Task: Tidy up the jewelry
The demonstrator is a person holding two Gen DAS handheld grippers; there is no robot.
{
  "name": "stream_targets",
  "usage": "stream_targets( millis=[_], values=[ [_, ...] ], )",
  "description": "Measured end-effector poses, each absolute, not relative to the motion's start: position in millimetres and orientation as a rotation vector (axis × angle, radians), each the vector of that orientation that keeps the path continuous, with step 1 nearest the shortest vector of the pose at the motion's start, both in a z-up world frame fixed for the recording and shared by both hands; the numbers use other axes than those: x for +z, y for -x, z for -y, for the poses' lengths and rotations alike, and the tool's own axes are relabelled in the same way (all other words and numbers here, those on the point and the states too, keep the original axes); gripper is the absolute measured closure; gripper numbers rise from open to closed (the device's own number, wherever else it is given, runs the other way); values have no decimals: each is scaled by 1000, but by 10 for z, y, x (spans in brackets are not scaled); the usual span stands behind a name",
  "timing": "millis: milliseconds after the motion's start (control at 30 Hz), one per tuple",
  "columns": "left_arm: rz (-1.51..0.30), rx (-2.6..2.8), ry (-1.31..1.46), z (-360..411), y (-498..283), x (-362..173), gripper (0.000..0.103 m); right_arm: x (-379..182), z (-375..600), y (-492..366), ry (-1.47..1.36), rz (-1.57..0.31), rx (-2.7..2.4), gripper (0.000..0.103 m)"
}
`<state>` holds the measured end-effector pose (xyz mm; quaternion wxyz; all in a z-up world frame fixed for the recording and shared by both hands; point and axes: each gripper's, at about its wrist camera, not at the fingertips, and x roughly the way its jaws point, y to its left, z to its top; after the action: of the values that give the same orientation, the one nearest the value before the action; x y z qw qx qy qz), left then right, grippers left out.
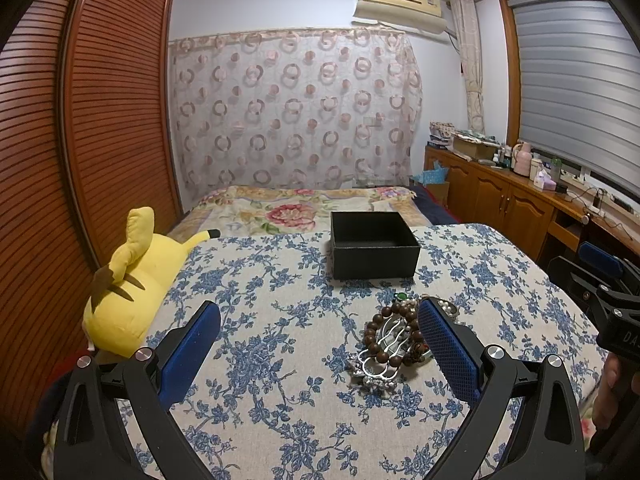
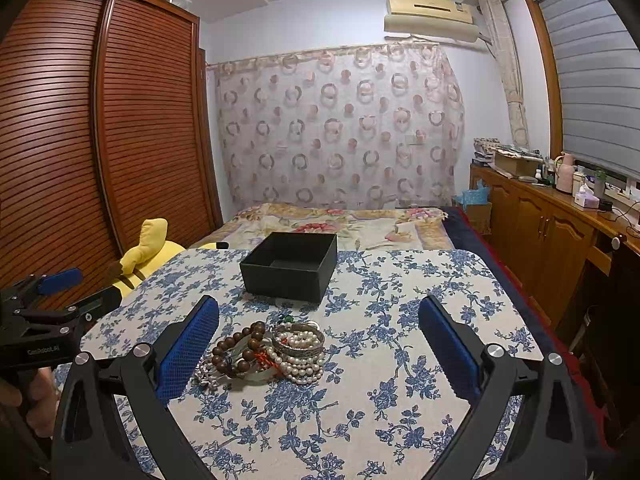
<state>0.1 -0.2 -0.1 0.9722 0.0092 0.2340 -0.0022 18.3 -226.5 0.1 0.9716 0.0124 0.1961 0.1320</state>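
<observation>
A pile of jewelry (image 1: 394, 340) lies on the blue-flowered tablecloth (image 1: 280, 320): brown wooden beads (image 2: 240, 346), a pearl strand (image 2: 300, 360), a silver bangle (image 2: 298, 338) and a silver openwork piece (image 1: 384, 354). Behind it stands an open, empty black box (image 1: 374, 244), also seen in the right wrist view (image 2: 290, 266). My left gripper (image 1: 318, 320) is open, its right finger beside the pile. My right gripper (image 2: 318, 320) is open, with the pile near its left finger. Neither holds anything.
A yellow plush toy (image 1: 132, 288) lies at the table's left edge. A bed (image 1: 296, 210) stands behind the table, a wooden wardrobe (image 1: 80, 140) on the left, and a cluttered wooden cabinet (image 2: 560, 216) along the right wall.
</observation>
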Motion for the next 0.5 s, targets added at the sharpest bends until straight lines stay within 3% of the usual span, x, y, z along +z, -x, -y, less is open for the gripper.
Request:
stream_targets(
  millis=[500],
  values=[
    [-472, -4, -18, -1, -1, -1, 8, -1, 2253, -186, -25, -397, 265, 2]
  ],
)
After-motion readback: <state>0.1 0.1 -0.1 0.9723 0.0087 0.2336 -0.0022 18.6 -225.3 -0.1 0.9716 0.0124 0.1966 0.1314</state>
